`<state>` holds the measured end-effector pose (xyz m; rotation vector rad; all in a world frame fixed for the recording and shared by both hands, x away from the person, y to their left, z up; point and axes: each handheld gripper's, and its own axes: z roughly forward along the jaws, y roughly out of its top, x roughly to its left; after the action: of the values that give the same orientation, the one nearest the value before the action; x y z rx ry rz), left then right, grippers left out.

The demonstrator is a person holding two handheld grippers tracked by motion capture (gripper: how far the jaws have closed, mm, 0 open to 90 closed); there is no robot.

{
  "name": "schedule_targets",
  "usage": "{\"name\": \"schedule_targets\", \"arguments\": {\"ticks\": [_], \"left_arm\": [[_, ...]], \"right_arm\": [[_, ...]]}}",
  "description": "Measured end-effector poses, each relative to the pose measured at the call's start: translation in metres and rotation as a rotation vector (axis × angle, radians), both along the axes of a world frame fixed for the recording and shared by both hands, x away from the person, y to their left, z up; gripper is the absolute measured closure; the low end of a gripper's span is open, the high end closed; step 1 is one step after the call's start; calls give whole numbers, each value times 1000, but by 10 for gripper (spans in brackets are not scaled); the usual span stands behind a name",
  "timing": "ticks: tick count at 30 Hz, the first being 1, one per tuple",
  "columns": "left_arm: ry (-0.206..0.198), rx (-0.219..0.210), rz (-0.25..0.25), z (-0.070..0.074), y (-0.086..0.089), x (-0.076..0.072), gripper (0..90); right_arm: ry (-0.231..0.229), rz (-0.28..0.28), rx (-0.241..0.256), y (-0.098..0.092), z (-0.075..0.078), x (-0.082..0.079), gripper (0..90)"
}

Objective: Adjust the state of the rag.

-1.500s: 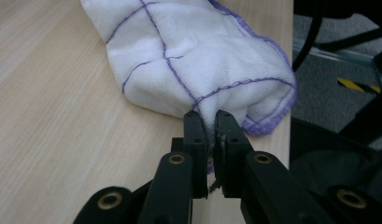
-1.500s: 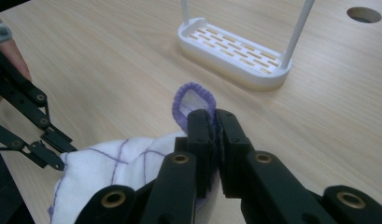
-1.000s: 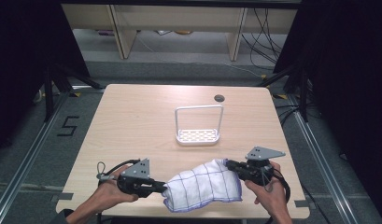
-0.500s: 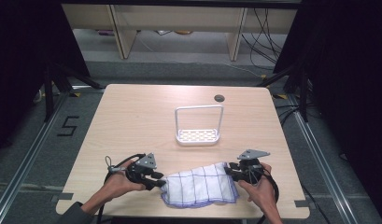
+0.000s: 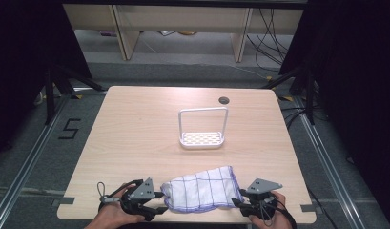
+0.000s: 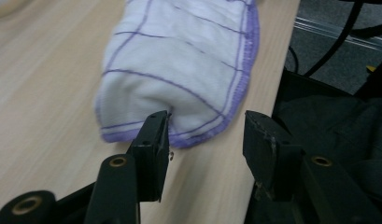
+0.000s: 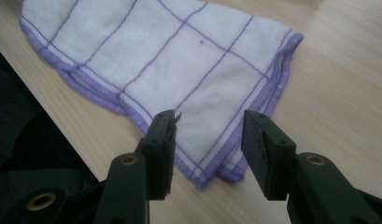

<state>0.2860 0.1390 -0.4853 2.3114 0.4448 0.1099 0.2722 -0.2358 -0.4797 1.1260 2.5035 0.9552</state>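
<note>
Behind the cloth (image 5: 200, 189) — empty white rack (image 5: 202, 139); left tool (image 6: 205, 135), right tool (image 7: 207, 135) apart.

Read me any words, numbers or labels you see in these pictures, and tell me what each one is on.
"5": dark numeral marked on the grey floor, left of the table.
No writing shows on the checked cloth, the white rack or either gripper.

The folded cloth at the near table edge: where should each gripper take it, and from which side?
Grip the cloth at its two short ends, on the purple hemmed edges. The left gripper comes in from the left at the rounded folded end, the right gripper from the right at the pointed corner. Both are open and level with those ends, and the cloth lies flat, so low approaches suit.
</note>
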Motion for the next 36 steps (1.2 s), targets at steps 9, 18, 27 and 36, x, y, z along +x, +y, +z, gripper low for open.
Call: {"name": "schedule_targets", "arguments": {"ticks": [9, 18, 27, 36], "left_arm": [[-8, 36, -9, -9, -21, 2, 545], [-72, 138, -74, -11, -29, 11, 780], [-54, 56, -70, -5, -29, 12, 880], [-62, 2, -65, 18, -17, 10, 883]], "right_arm": [[-3, 5, -9, -3, -6, -3, 597], [30, 23, -23, 0, -19, -1, 686], [-1, 46, -37, -2, -15, -1, 884], [-50, 58, 38, -8, 10, -6, 886]]}}
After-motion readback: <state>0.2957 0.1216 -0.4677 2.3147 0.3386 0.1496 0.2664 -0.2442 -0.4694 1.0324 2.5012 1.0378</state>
